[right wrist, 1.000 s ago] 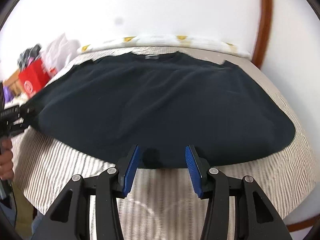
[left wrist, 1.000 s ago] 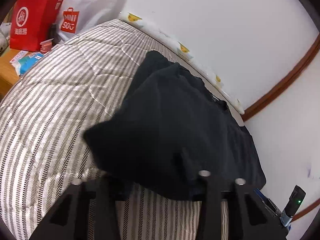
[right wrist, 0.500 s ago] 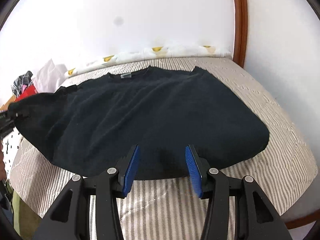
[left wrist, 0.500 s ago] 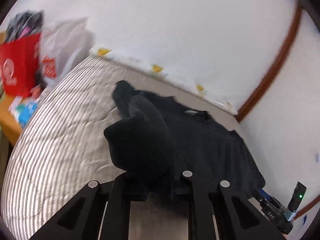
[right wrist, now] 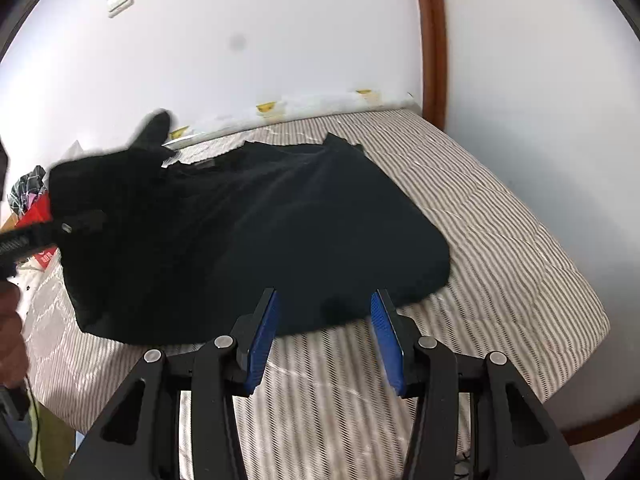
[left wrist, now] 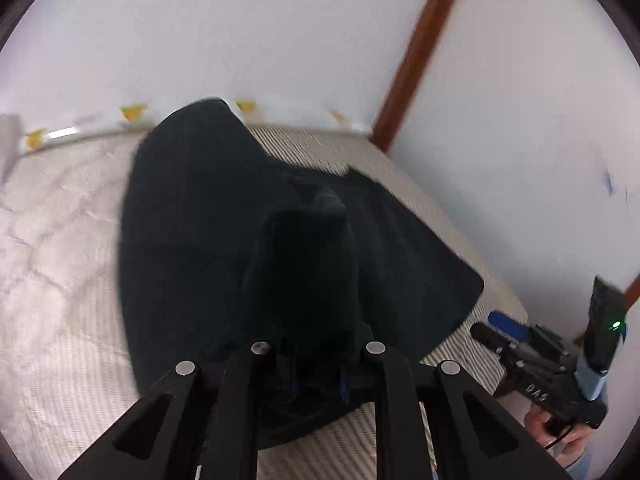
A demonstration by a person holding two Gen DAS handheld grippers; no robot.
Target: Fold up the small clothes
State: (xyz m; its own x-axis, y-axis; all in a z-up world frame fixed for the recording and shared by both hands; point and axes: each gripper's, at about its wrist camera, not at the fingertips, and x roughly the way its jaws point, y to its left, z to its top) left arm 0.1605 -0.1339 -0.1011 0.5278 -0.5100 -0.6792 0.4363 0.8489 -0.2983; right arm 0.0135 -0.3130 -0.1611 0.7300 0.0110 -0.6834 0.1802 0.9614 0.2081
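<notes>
A black shirt (right wrist: 304,224) lies spread on the striped mattress (right wrist: 500,264). My left gripper (left wrist: 318,364) is shut on the shirt's left side (left wrist: 304,272) and holds that part lifted and carried over the body of the shirt; the cloth hides its fingertips. In the right wrist view the left gripper (right wrist: 76,226) comes in from the left with the raised black cloth (right wrist: 120,176) around it. My right gripper (right wrist: 324,336) is open and empty, its blue pads (right wrist: 264,332) hovering just above the shirt's near hem. It also shows in the left wrist view (left wrist: 496,332).
White walls meet at a brown wooden trim (right wrist: 434,40) behind the bed. A white patterned sheet edge (right wrist: 328,100) runs along the mattress's far side. A red bag and clutter (right wrist: 34,204) sit past the left edge. The mattress's front edge drops off near me.
My left gripper has lifted the shirt's left side and swung it rightward over the body. The right gripper has stayed open near the hem.
</notes>
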